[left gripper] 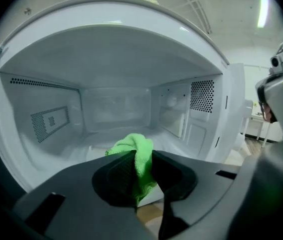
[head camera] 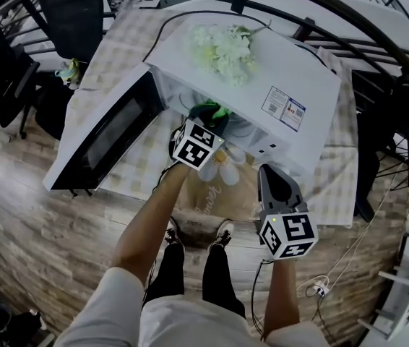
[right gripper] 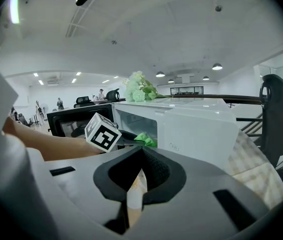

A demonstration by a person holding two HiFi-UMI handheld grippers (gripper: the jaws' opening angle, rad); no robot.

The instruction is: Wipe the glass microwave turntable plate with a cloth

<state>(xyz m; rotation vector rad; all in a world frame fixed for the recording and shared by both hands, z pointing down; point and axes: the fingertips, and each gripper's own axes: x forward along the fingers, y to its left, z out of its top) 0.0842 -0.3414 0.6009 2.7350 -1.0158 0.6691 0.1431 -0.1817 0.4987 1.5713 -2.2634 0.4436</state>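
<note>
A white microwave [head camera: 291,85] stands on the table with its door [head camera: 107,132] swung open to the left. My left gripper [head camera: 203,123] is at the mouth of the cavity, shut on a bright green cloth [head camera: 209,111]. In the left gripper view the cloth [left gripper: 131,146] bunches up between the jaws of the left gripper [left gripper: 139,176], just above the pale cavity floor [left gripper: 81,146]. I cannot make out the glass plate there. My right gripper [head camera: 268,170] hangs in front of the microwave, right of the opening. The right gripper [right gripper: 137,179] is shut and holds nothing.
White flowers [head camera: 222,49] lie on top of the microwave. The table has a checked cloth [head camera: 342,186] and ends close to my legs. Black office chairs [head camera: 6,78] stand to the left, a dark curved railing [head camera: 378,42] runs behind, and cables [head camera: 320,288] lie on the wooden floor.
</note>
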